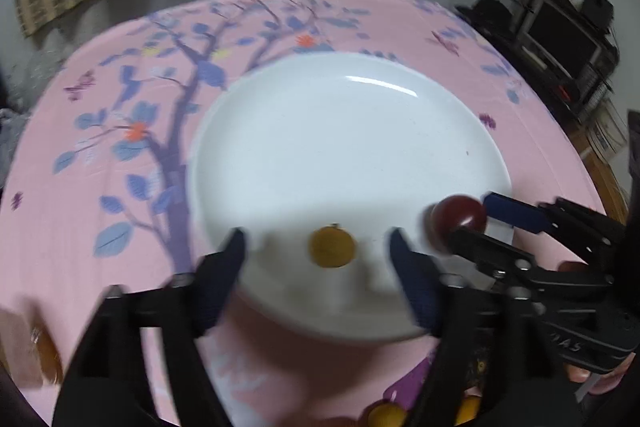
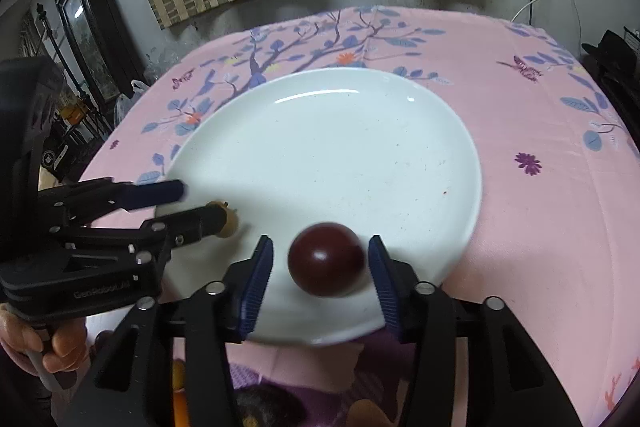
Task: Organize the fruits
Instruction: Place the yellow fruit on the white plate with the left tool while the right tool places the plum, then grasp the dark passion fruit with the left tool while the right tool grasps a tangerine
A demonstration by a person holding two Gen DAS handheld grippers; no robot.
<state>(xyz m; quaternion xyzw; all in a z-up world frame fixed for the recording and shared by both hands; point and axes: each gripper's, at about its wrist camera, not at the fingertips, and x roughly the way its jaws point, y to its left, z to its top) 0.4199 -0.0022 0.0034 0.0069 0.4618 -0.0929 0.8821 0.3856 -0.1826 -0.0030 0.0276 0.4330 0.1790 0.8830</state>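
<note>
A white plate (image 1: 340,131) lies on the pink floral tablecloth; it also shows in the right wrist view (image 2: 340,147). A small yellow fruit (image 1: 332,247) rests on the plate's near part, between the open fingers of my left gripper (image 1: 318,247) without touching them. A dark red plum (image 2: 326,259) rests on the plate's near edge between the open fingers of my right gripper (image 2: 320,259); there is a gap on each side. In the left wrist view the plum (image 1: 458,217) and right gripper (image 1: 480,223) are at the right. In the right wrist view the left gripper (image 2: 196,203) partly hides the yellow fruit (image 2: 228,223).
More yellow and orange fruits (image 1: 386,415) lie near the table's front edge under the grippers, partly hidden. The pink tablecloth (image 2: 540,207) spreads around the plate. Dark furniture (image 1: 560,39) stands at the right, a dark cabinet (image 2: 84,15) at the left, a striped curtain behind.
</note>
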